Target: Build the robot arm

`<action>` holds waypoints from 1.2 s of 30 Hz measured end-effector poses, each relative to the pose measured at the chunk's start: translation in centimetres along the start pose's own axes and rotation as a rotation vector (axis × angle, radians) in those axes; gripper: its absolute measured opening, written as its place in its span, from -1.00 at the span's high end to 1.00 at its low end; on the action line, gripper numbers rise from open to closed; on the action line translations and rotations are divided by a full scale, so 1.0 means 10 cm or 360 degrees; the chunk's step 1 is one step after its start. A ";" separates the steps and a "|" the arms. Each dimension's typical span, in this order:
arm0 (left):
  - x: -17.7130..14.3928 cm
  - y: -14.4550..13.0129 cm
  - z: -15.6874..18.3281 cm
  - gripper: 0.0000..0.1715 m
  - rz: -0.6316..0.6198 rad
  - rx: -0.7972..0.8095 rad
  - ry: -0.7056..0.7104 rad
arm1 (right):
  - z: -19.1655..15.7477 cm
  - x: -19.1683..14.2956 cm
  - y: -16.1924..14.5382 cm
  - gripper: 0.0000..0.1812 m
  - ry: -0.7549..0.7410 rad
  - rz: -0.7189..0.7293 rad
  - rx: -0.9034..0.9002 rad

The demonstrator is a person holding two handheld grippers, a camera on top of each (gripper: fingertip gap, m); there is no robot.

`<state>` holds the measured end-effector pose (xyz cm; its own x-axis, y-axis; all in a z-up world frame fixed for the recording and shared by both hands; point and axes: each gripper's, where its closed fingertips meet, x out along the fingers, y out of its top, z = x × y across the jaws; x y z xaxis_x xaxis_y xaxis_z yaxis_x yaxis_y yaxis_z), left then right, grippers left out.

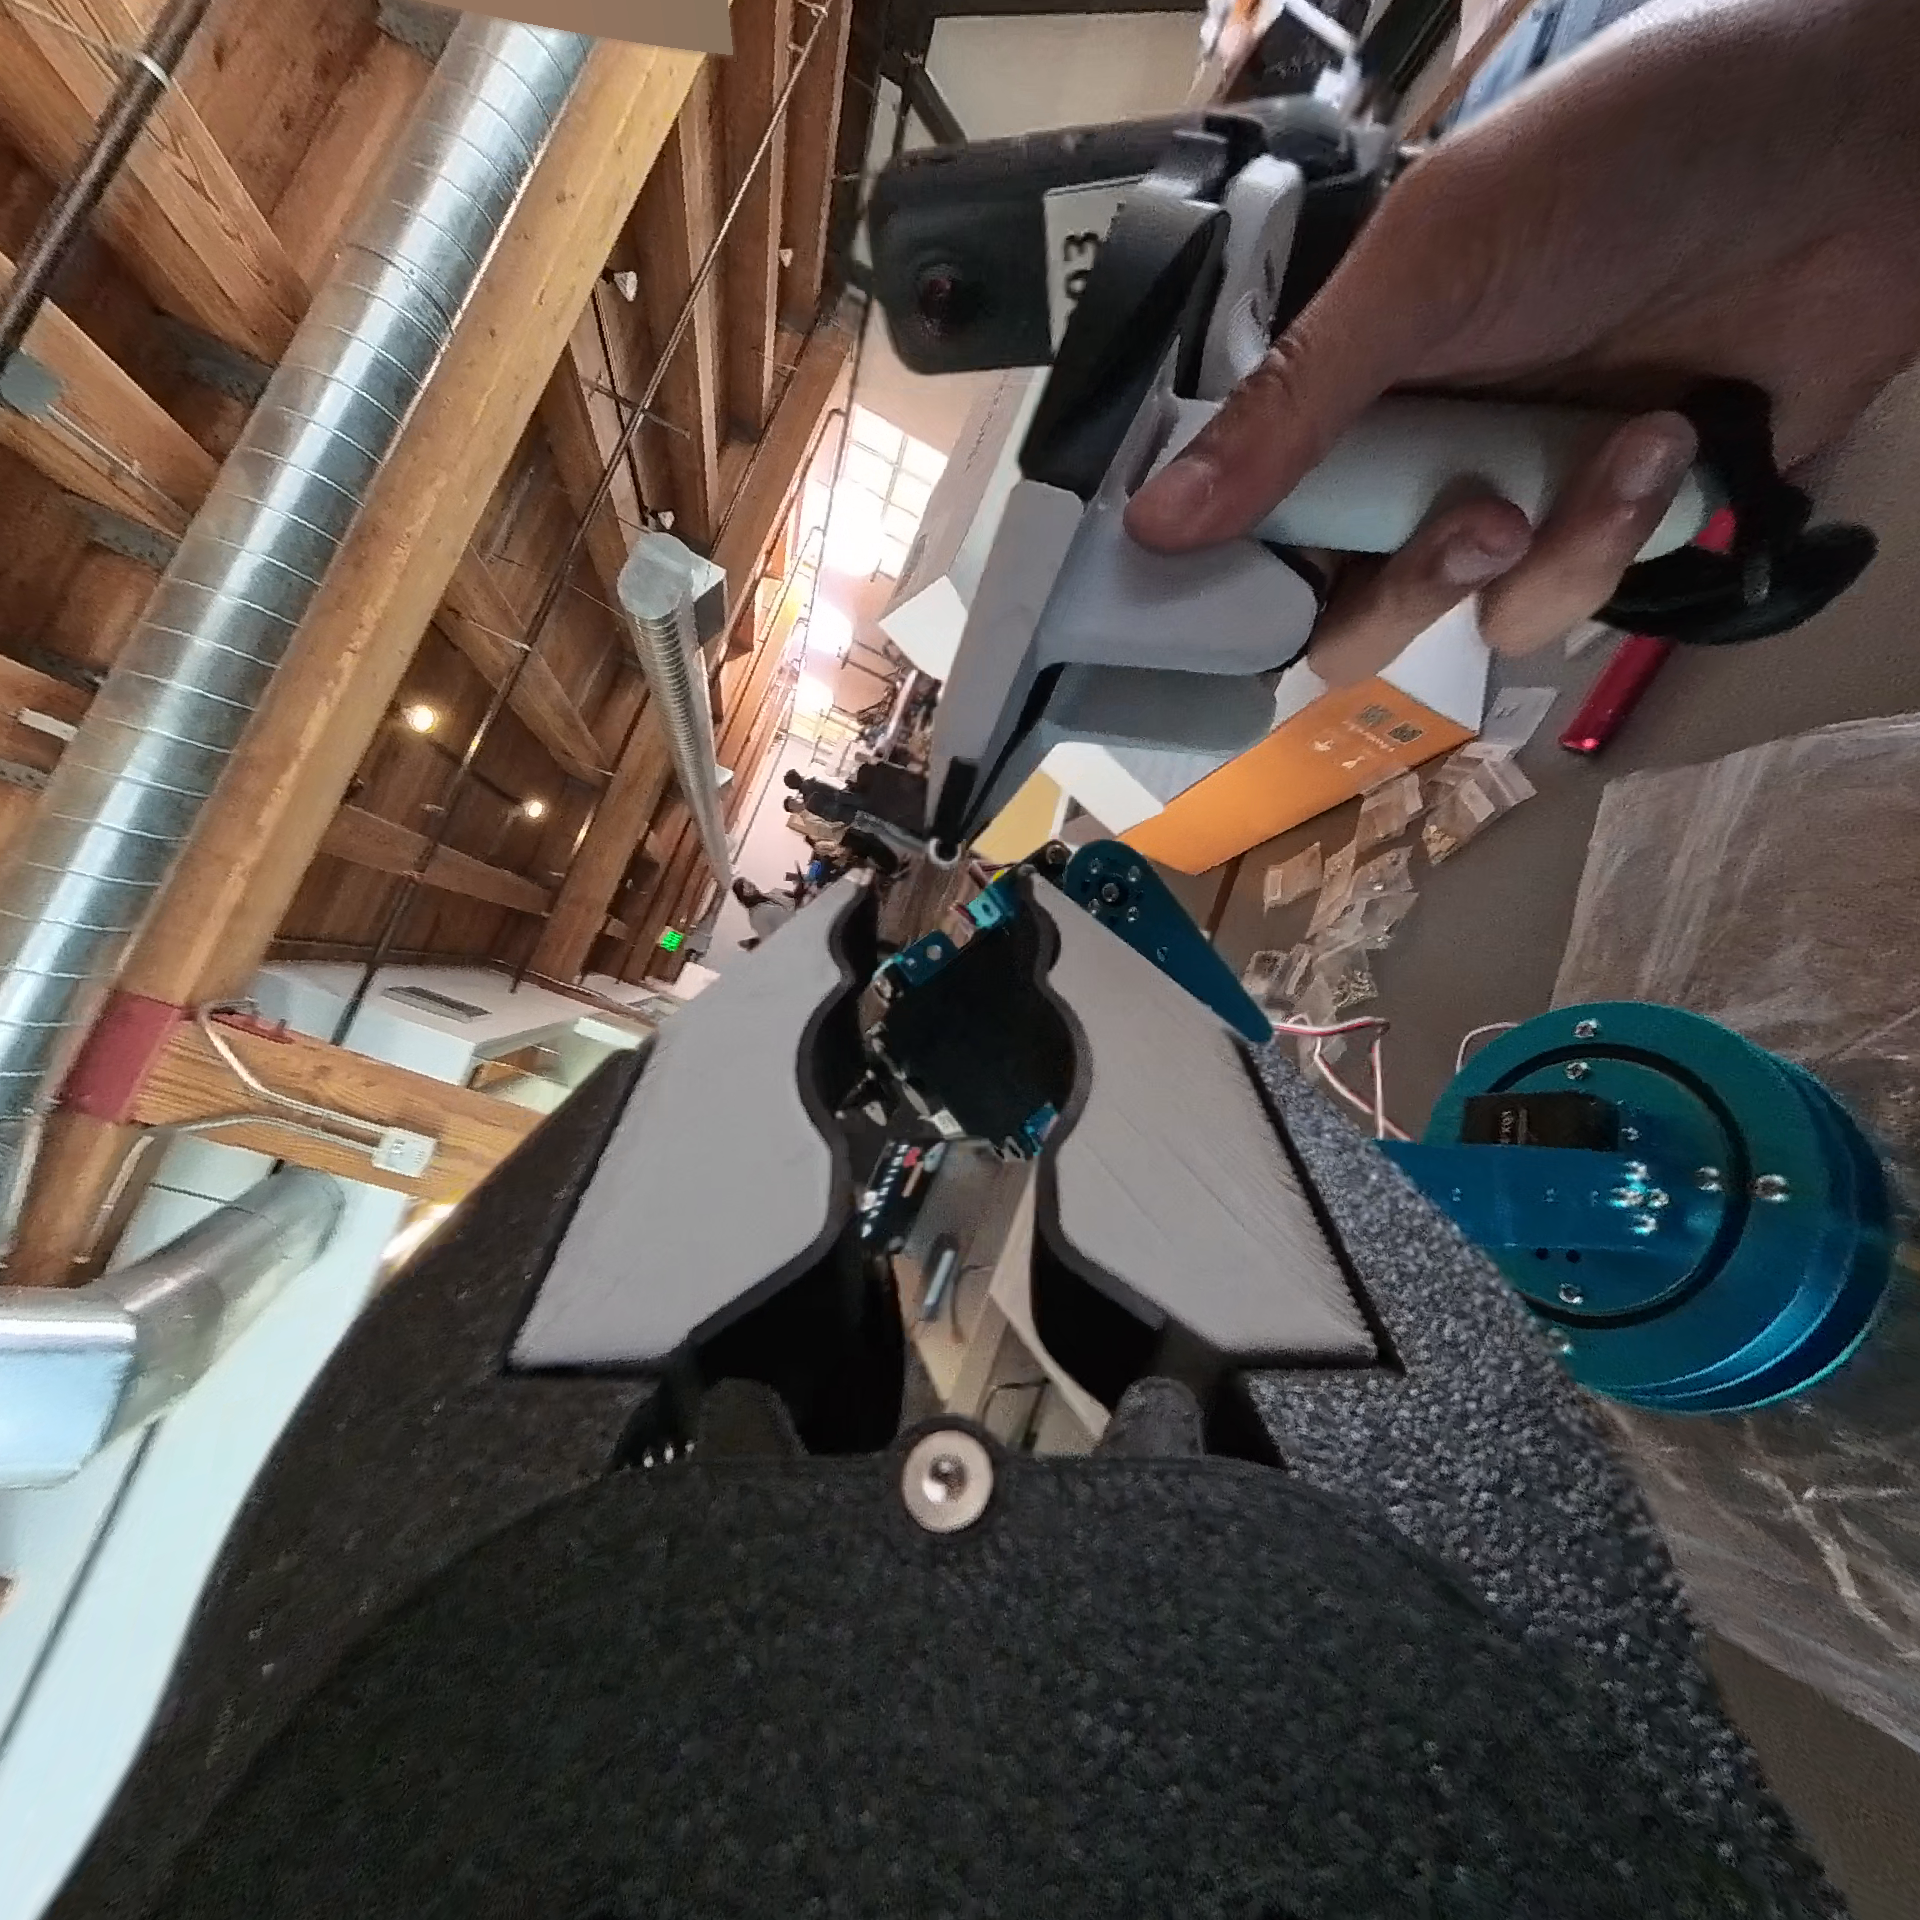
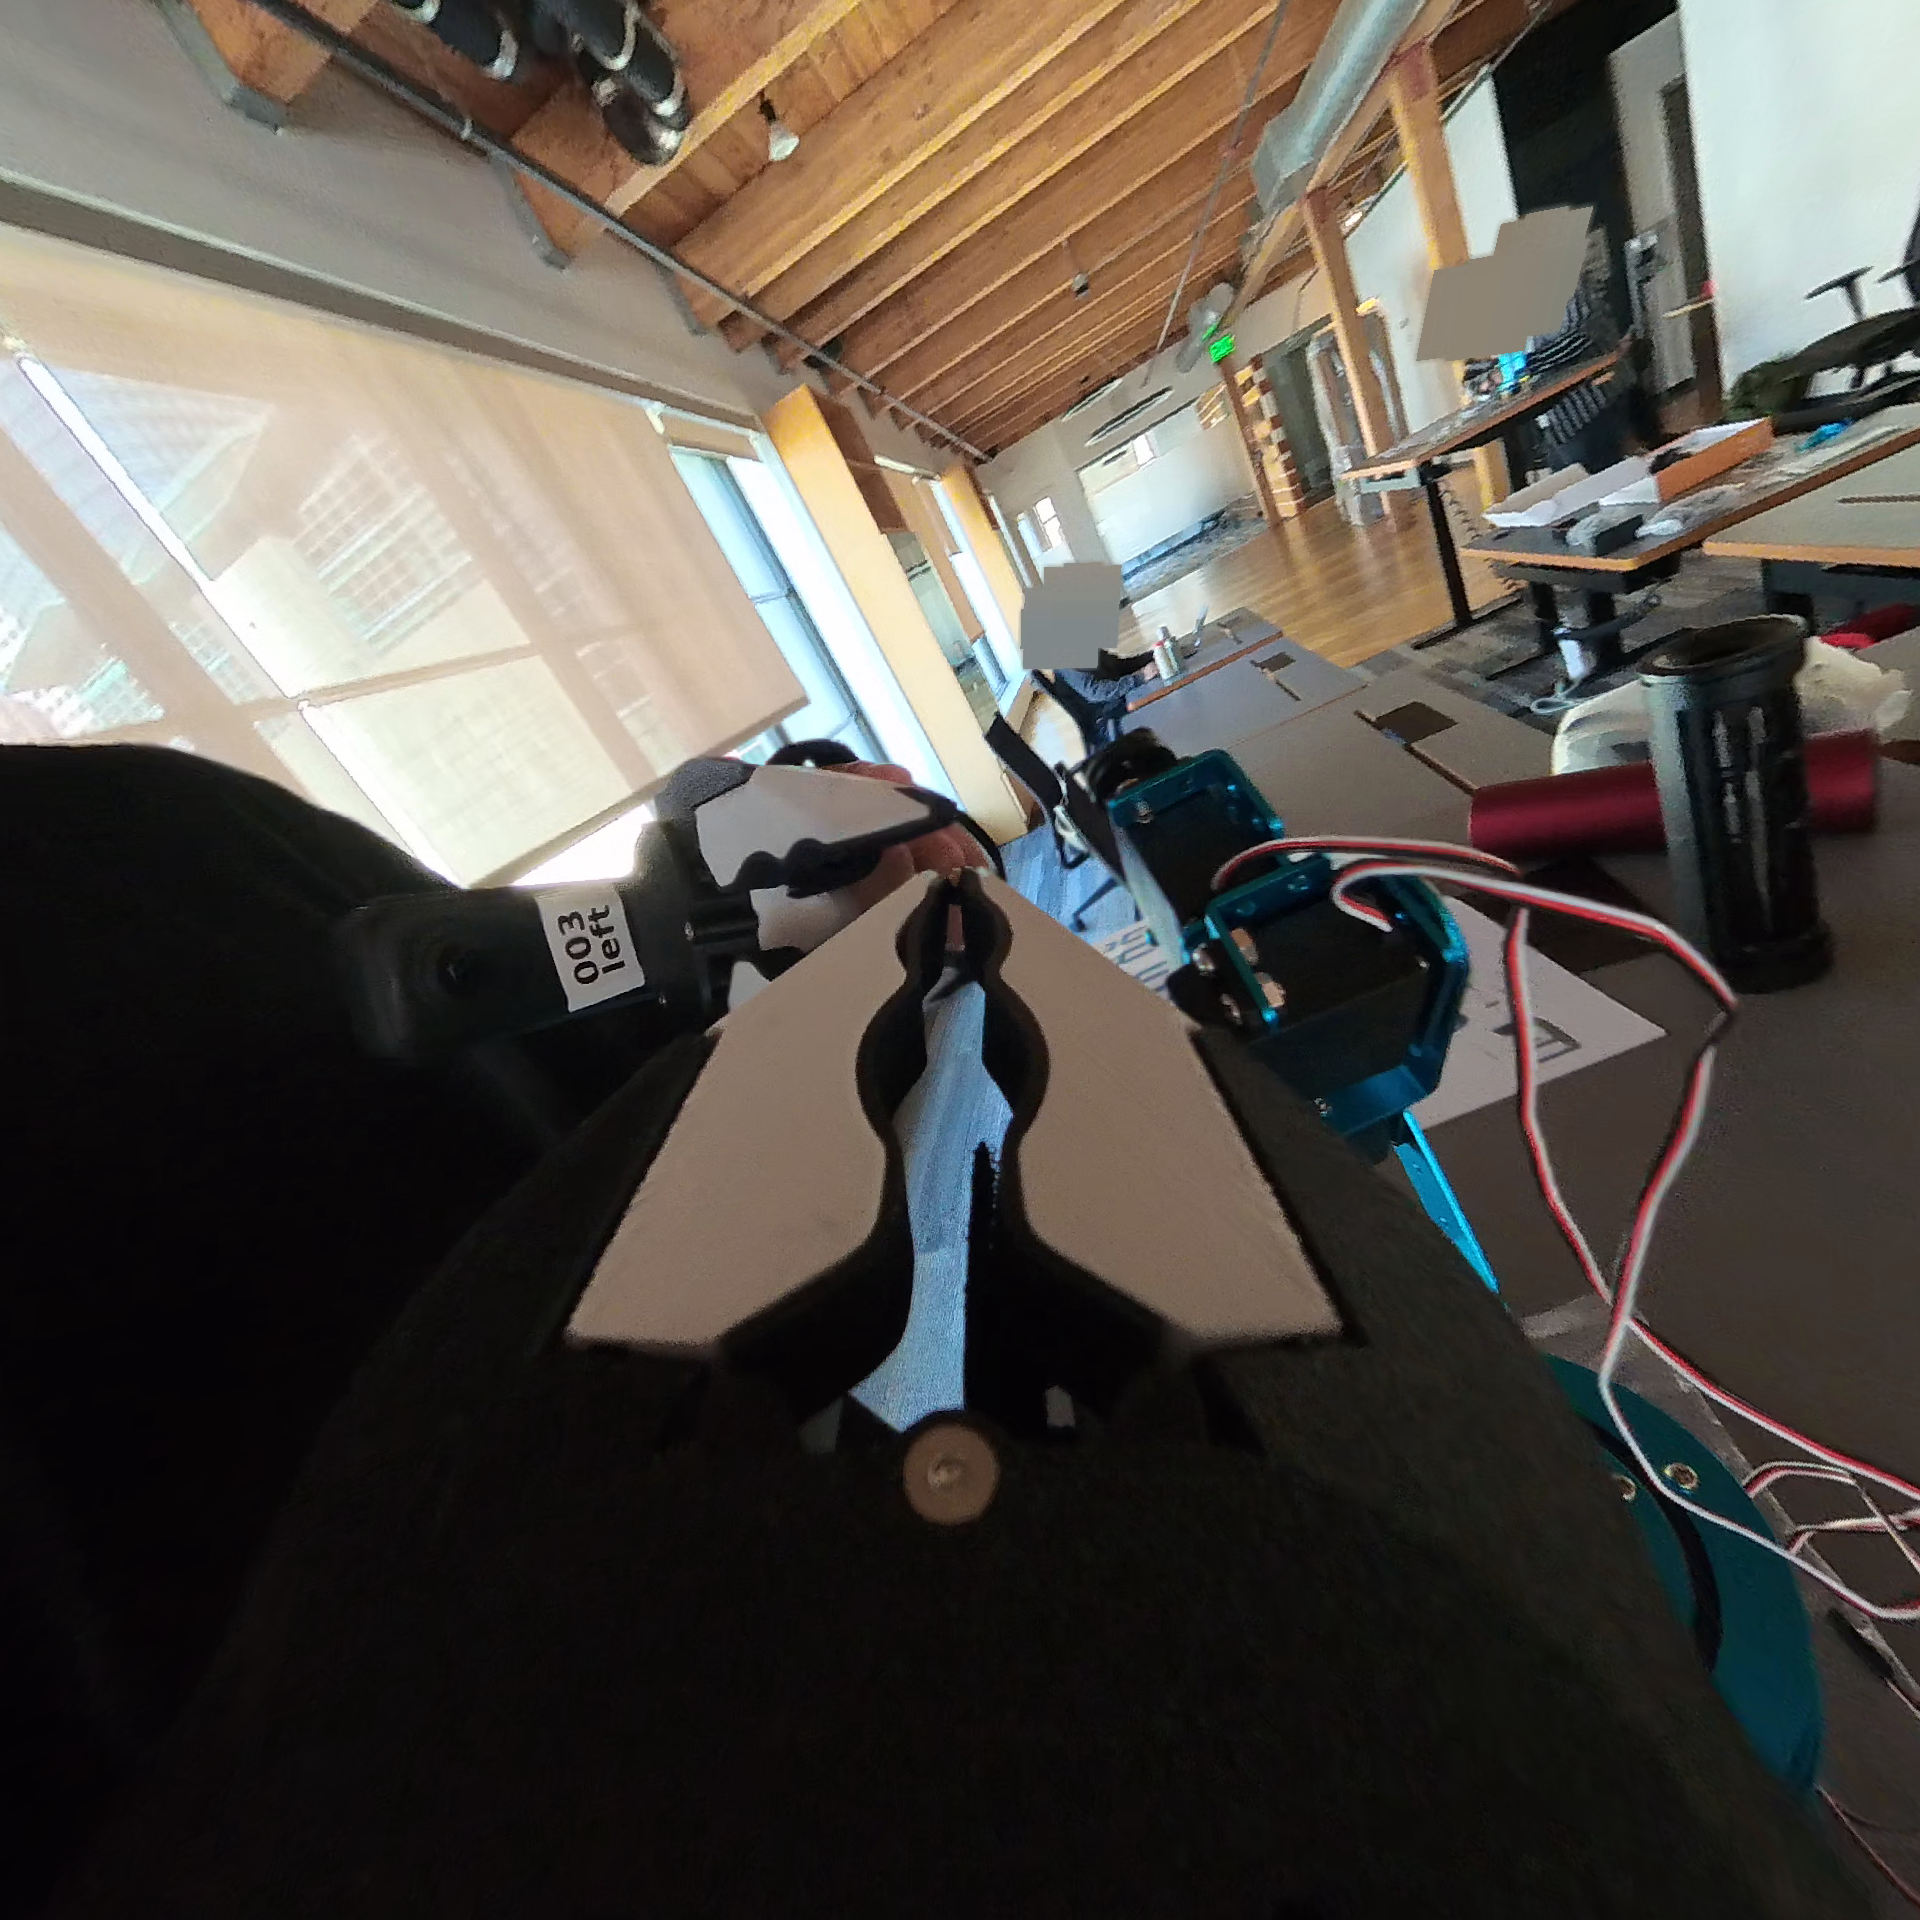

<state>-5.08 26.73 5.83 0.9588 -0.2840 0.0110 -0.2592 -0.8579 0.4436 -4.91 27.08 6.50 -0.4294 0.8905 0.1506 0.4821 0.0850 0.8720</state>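
My left gripper (image 1: 943, 896) is shut on a black servo in a blue metal bracket (image 1: 966, 1039), part of a small blue arm with a pointed link (image 1: 1164, 935). The arm's round blue base (image 1: 1662, 1195) lies to the right on the table. A hand (image 1: 1558, 312) holds my right gripper (image 1: 951, 821) just above the bracket. Its tips are shut on a small part (image 1: 943, 854) that is too small to name. In the right wrist view the right gripper (image 2: 956, 881) is closed, the left gripper (image 2: 914, 821) lies behind it, and the blue brackets (image 2: 1340, 966) sit to the right.
Red, white and black servo wires (image 2: 1558, 1039) loop over the grey table (image 2: 1766, 1143). A black cylinder (image 2: 1735, 810) stands beside a red roll (image 2: 1558, 816). An orange box (image 1: 1299, 769) and small plastic bags (image 1: 1351, 883) lie on the table; clear plastic sheet (image 1: 1766, 883) lies at the right. Less than 4 cm separates the two grippers' tips.
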 end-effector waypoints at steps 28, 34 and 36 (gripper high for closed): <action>0.14 -0.59 0.11 0.68 0.0257 -0.1018 -0.0880 | 0.37 0.11 0.11 0.99 -0.0790 0.0234 -0.0327; 0.14 -0.59 0.11 0.68 0.0219 -0.1022 -0.0875 | 0.35 0.12 0.10 0.99 -0.0743 0.0180 -0.0297; 0.15 -0.59 0.11 0.68 0.0207 -0.1023 -0.0866 | 0.39 0.11 0.09 0.99 -0.0786 0.0134 -0.0304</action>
<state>-2.29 30.89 2.27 0.6937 -0.6709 -0.2620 -0.0892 -0.4409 0.8931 -1.99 29.84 5.65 0.0377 0.9989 0.0269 0.3319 -0.0379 0.9425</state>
